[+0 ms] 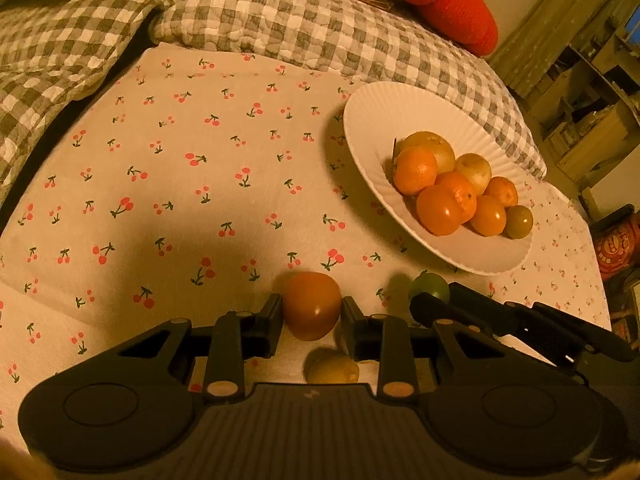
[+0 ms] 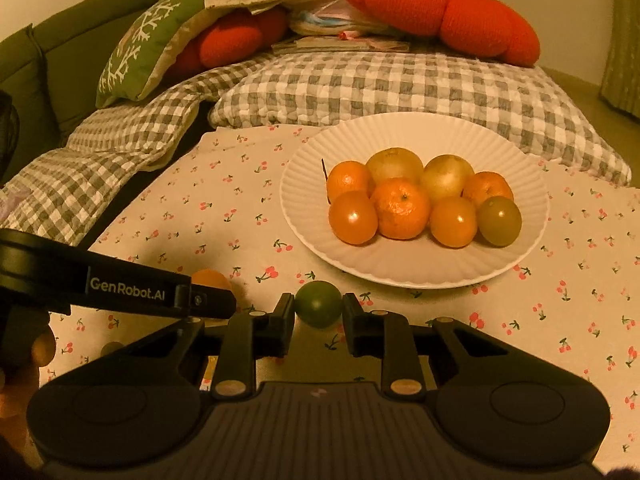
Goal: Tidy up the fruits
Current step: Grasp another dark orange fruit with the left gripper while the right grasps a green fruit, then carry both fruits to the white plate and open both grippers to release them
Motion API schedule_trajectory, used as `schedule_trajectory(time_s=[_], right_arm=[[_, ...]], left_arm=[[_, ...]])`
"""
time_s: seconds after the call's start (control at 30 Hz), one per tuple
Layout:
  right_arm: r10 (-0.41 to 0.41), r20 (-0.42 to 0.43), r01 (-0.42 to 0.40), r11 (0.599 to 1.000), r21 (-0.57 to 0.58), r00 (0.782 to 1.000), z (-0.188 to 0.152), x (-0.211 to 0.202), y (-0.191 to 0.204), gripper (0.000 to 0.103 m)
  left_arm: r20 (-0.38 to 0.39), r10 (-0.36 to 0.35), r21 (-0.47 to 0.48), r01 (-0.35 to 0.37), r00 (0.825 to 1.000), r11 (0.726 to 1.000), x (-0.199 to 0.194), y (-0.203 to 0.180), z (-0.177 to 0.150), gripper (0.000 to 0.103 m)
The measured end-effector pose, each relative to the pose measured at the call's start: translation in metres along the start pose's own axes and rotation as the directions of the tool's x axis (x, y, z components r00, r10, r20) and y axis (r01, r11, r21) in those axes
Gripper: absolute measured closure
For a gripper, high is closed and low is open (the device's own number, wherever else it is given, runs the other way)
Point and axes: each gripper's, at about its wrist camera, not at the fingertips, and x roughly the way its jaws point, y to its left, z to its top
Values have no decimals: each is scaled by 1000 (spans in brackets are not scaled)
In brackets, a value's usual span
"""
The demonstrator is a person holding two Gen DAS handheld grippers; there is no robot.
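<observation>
A bench (image 1: 168, 200) under a pale cloth printed with small red cherries fills the foreground, warm dim light over it. Behind lies a grey-and-white checked quilt (image 2: 360, 88), a green sofa (image 2: 60, 52) at far left, orange knitted cushions (image 2: 440, 4) on top. Left to right on the cloth: the left gripper (image 1: 312, 312) has its jaws closed against the sides of an orange tomato (image 1: 312, 306), a yellowish fruit (image 1: 332, 370) lying just below; the right gripper (image 2: 319, 309) pinches a round green fruit (image 2: 319, 304), both near the front edge of a white fluted plate (image 2: 412, 264). The plate holds a heap of orange, pale yellow and green fruits (image 2: 400, 208). All are roundish, no clear long axis
</observation>
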Motion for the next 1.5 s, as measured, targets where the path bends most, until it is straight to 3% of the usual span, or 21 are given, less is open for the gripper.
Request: schedule_trajectory(time_s=[0.63,0.9,1.17,1.5], right_arm=[[97,72,-99,995,25,993,21,-35,0,80],[45,138,-62,991,117,989,34,-52,-31,80],[17,176,-52,979,197,984,38,-61,-52,80],[14,141,-51,964,260,990,35,-52,-69,80]], left_arm=[[79,-44,-32,47,996,998,-29,2,12,86],[180,-74,-14,78,981,997,-49,-12,19,86],[172,-110,-14,114,979,993,-40,-27,27,86],[174,-141,0,143,975,990,-19,-49,36,86]])
